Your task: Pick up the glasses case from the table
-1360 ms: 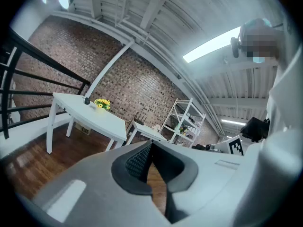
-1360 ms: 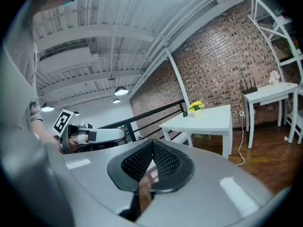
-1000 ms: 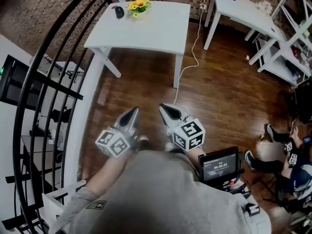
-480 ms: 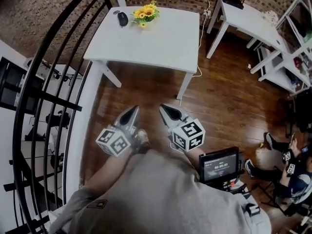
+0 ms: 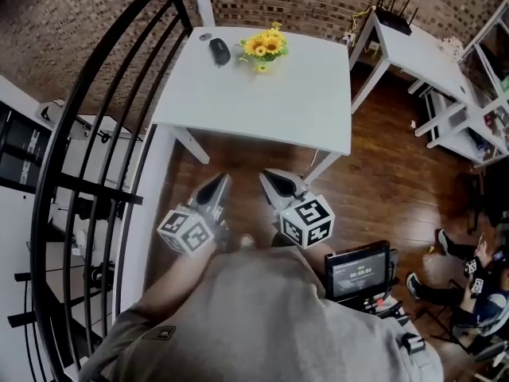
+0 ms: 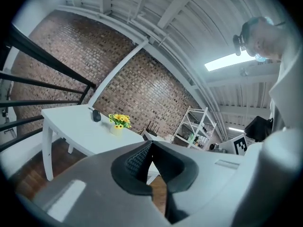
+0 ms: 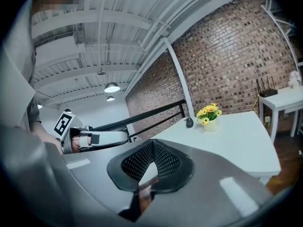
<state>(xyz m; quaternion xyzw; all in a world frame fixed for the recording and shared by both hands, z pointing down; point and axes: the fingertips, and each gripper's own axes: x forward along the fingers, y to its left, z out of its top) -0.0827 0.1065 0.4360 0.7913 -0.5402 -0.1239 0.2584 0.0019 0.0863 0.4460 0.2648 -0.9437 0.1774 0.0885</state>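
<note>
Two closed claws, table drawn nearer than a second ago.
Left claw (image 5: 218, 181): jaws together, empty. Glasses case (image 5: 219, 51) lies at the far left corner of the table (image 5: 270, 102), beside the flowers (image 5: 265, 48), well apart from both claws. Right claw (image 5: 269, 177): likewise closed, empty. Approach unfinished.

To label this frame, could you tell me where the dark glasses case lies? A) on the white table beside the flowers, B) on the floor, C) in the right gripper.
A: the glasses case lies on the white table, just left of the flowers in the head view.
</note>
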